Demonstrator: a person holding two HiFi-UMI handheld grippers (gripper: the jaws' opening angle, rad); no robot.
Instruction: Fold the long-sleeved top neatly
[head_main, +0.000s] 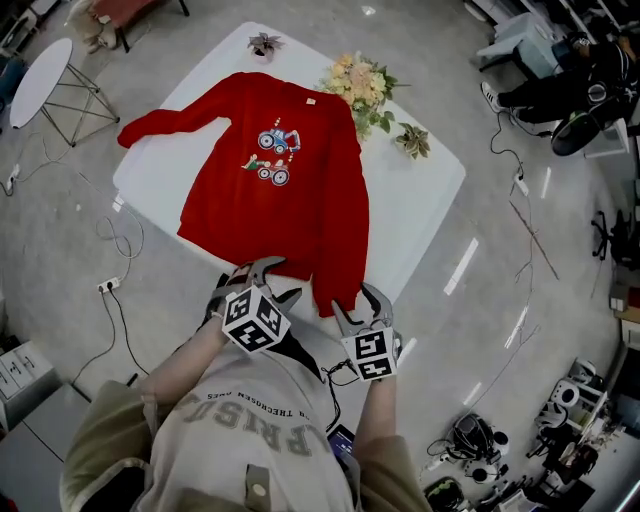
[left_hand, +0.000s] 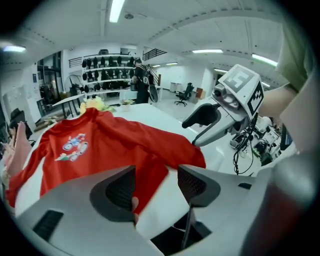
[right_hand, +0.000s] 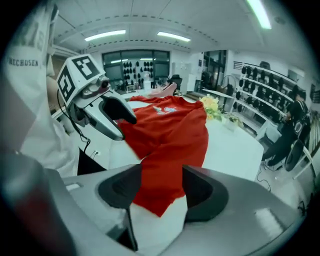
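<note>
Top (head_main: 275, 190) lies flat, print up, on the white surface (head_main: 425, 190). 1 sleeve (head_main: 170, 122) stretches out past the side edge, and the other is folded down along the body with its cuff (head_main: 345, 292) right at the near edge. Left claw (left_hand: 156, 182) and right claw (right_hand: 161, 186) both hover at that near edge, jaws wide apart, gripping nothing. My worry is pinching only 1 layer at the hem so the fold goes crooked, or dragging that cuff off the edge. Flowers (head_main: 362, 85) sit right beside the shoulder too, so they're easy to knock.
</note>
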